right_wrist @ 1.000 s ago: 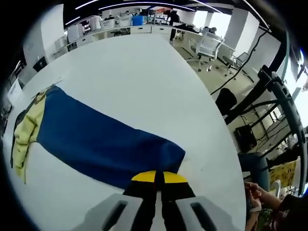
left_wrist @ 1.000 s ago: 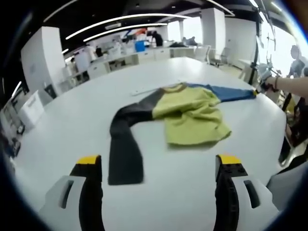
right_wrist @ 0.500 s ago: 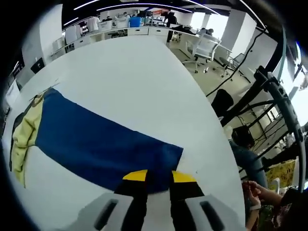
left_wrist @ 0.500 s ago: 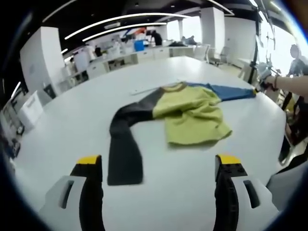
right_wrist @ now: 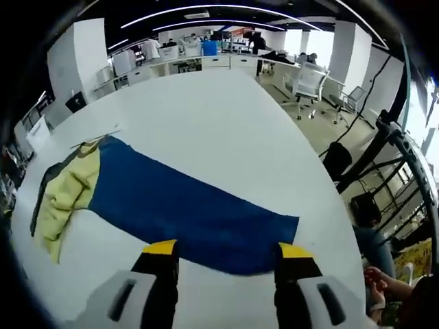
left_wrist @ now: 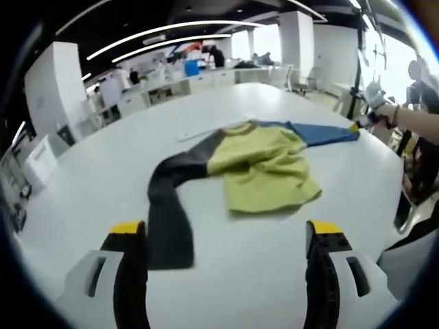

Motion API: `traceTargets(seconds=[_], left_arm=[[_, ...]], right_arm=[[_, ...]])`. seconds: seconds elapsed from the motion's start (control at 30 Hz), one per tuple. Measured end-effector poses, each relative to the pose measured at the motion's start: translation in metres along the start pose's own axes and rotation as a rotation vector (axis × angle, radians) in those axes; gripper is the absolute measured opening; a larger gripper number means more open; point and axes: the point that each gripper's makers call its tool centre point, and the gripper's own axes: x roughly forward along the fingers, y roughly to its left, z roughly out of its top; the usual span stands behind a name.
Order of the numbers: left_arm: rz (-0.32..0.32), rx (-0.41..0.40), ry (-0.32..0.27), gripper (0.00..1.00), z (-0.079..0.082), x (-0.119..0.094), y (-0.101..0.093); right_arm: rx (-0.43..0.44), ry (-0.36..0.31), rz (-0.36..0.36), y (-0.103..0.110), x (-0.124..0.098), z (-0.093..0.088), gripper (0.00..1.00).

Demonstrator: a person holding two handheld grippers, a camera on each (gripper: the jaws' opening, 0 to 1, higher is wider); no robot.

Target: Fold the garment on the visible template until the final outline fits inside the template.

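**Garment spread on the white table, both grippers open and holding nothing**

The garment [left_wrist: 264,168] lies on the white table [left_wrist: 89,199], with its yellow-green body rumpled near the middle of the tabletop. Its dark sleeve [left_wrist: 168,216] runs from the shoulder toward the near edge, bending partway along. Its blue sleeve [left_wrist: 322,132] stretches the opposite way toward the far right edge of the table. In the right gripper view the blue sleeve [right_wrist: 185,205] lies flat and long across the tabletop, its cuff end just ahead of the jaws, and the yellow-green body [right_wrist: 65,199] sits bunched at its other end. A pale strip lies on the table just beyond the collar; it may be part of the template, but it is too small to tell.

The left gripper [left_wrist: 228,233] hovers over bare table at the near edge, jaws spread wide with nothing between them. Its left jaw tip is just beside the end of the dark sleeve. The right gripper [right_wrist: 228,253] is also spread wide and grips nothing; the blue sleeve's edge lies between and just beyond its jaw tips.

A person's hand [left_wrist: 377,103] reaches in at the blue sleeve's far end. Office chairs [right_wrist: 312,82] stand past the table's right edge.
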Motion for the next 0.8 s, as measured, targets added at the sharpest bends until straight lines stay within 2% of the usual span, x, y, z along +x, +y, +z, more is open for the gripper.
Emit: traceTargets(seconds=[0.2,0.4,0.53,0.73,0.8], left_arm=[[-0.033,0.029,-0.001,0.92,0.004,0.001,-0.014],[-0.057,0.046,-0.002,0.90,0.007,0.005,-0.020],[-0.072,0.038,-0.014,0.89,0.011,0.007,-0.025],[-0.132,0.077,-0.015,0.87,0.015,0.014,-0.047],[-0.156,0.095,-0.020,0.85,0.018,0.017,-0.057]], right_arm=[[-0.128,-0.040,0.141,0.040,-0.019,0.003,0.76],[-0.231,-0.065,0.231,0.068,-0.037,0.003,0.90],[-0.266,-0.079,0.306,0.086,-0.049,0.001,0.98],[-0.315,-0.149,0.378,0.108,-0.069,0.006,0.99],[-0.341,-0.152,0.392,0.113,-0.073,0.004,0.99]])
